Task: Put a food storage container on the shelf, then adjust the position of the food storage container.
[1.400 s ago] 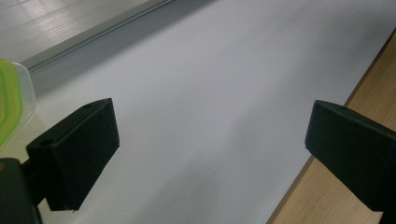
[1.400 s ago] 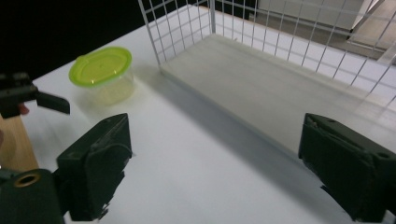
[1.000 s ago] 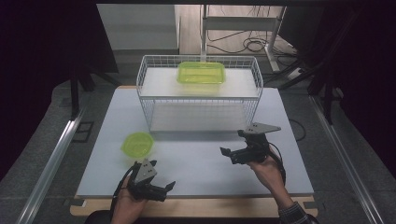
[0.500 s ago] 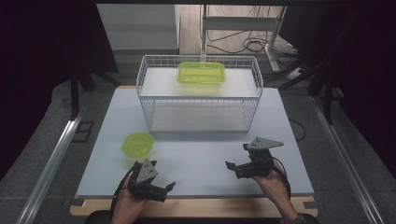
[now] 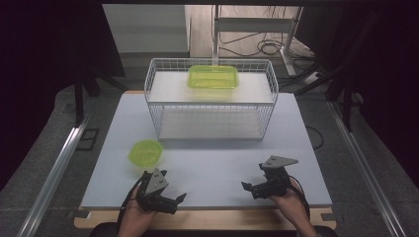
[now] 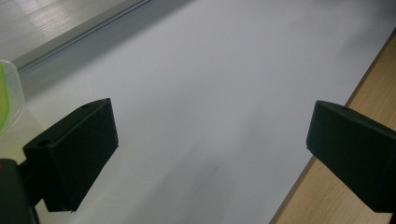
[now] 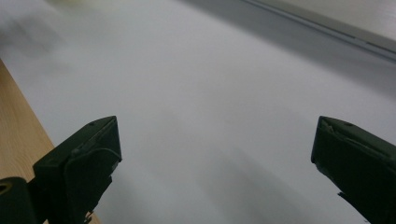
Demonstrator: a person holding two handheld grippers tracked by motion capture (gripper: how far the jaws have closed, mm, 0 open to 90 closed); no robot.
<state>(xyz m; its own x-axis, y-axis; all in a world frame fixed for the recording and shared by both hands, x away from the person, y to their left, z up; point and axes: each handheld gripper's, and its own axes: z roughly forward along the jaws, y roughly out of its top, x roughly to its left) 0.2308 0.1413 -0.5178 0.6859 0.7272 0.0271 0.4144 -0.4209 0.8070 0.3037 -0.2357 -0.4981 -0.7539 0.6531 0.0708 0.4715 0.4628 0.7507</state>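
- Looks like halfway, at a guess: rectangular green container (image 5: 213, 77) already up on the wire rack (image 5: 154, 101), round green bowl (image 5: 146, 152) still down on the white tabletop (image 5: 222, 158).
- Left gripper (image 5: 173, 200) just beside that bowl, jaws spread wide, holding nothing.
- Right gripper (image 5: 249, 188) well apart, also spread, empty.
- Count: one container, one bowl, one rack, two grippers.

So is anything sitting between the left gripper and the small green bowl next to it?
Nothing visible. In the high view the left gripper, jaws open, rests near the table's front edge, and the small green bowl stands just beyond it on bare white surface. The wire basket stands farther back, off that path.
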